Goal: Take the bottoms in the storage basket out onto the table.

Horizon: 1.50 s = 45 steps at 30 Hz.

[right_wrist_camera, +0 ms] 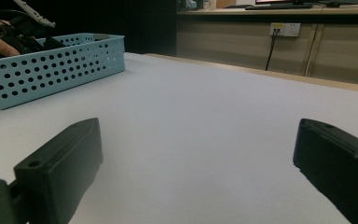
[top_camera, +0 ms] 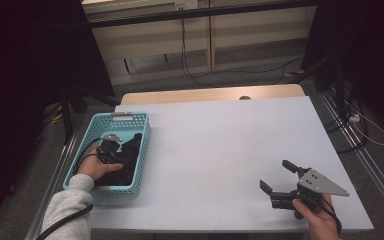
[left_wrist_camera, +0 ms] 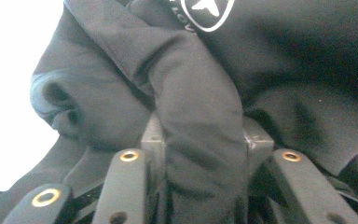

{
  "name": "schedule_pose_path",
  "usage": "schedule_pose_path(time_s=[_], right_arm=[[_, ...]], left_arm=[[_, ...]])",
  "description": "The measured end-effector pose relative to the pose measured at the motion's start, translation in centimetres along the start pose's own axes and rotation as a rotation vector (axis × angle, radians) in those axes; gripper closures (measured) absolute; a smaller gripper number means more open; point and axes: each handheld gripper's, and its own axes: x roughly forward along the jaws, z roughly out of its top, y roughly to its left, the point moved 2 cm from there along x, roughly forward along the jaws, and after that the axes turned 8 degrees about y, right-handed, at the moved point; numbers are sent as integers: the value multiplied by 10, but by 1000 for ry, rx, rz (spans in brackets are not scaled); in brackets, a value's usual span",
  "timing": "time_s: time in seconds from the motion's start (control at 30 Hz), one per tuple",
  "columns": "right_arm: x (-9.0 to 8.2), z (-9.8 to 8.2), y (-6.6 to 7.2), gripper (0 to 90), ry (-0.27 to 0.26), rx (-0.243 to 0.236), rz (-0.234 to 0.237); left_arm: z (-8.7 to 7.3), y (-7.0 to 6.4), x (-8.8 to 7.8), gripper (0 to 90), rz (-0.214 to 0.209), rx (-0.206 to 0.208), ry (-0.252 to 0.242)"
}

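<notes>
Room: dim, with pale wall panels, a socket and cables trailing along the floor behind a white tabletop [top_camera: 220, 145].

Item 1: light blue perforated basket [top_camera: 141, 155], at the left side of the tabletop near the person's edge. The right gripper view shows it at far left, resting flat.

Item 2: black garment [top_camera: 127, 162], lying inside the basket, crumpled. In the left gripper view it bears a round white-rimmed emblem [left_wrist_camera: 208, 11] near the top edge.

Item 3: left tool [top_camera: 111, 149], held down in the basket over the garment. In the left gripper view a thick fold of the black cloth runs between its two jaws, which press on it from either side; the tool grips the garment.

Item 4: right tool [top_camera: 278, 176], held low over the bare tabletop at the near right corner, well apart from the basket. Jaws stand wide, with nothing between them.

Item 5: grey sleeve [top_camera: 70, 210], on the person's left forearm, entering from the bottom left.
</notes>
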Motion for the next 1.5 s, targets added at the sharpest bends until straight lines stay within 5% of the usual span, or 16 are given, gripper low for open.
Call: schedule_pose_path(time_s=[0.23,0.57,0.8,1.27,1.5], right_arm=[[0,0,0,8,2,1,-3],[0,-1,-2,8,3,3,-5],[0,0,-1,8,1,2,-1],[-1,0,0,8,-3,-2,2],[-2,0,1,8,-2,-5,4]], left_arm=[[1,0,0,660,-2,-39,-1],[11,-2,-5,673,13,-95,83],[18,-1,-25,697,31,-115,137],[39,-2,-76,713,63,-160,64],[60,-9,-105,743,77,-120,14]])
